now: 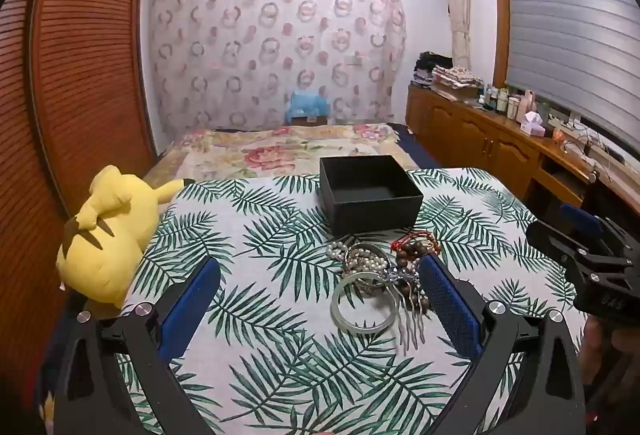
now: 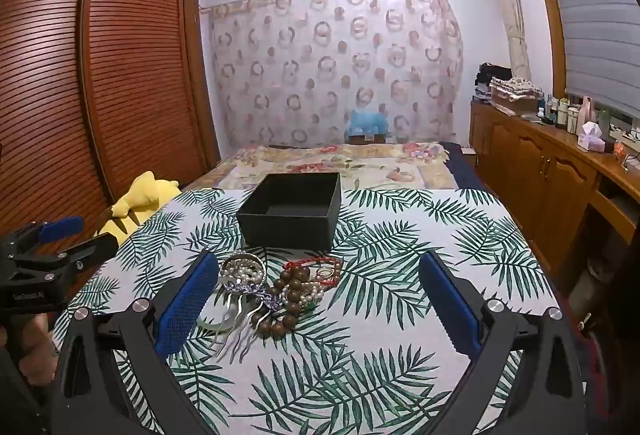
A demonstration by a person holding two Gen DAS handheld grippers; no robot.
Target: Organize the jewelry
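A pile of jewelry (image 1: 380,271) lies on the leaf-print tablecloth (image 1: 260,235): a pale bangle (image 1: 362,309), pearl strands (image 1: 362,259), brown wooden beads (image 1: 412,249), a red cord and a silver hair comb (image 1: 410,319). An empty black open box (image 1: 370,197) stands just behind it. My left gripper (image 1: 320,275) is open, and the pile lies by its right finger. In the right wrist view the pile (image 2: 276,287) lies by the left finger of my open right gripper (image 2: 318,267), with the box (image 2: 294,211) beyond. Both grippers are empty.
A yellow plush toy (image 1: 108,235) lies at the table's left edge. A bed (image 1: 280,151) with a floral cover stands behind the table. A wooden wardrobe (image 2: 100,75) is on the left, and a wooden sideboard (image 2: 560,171) with bottles is on the right.
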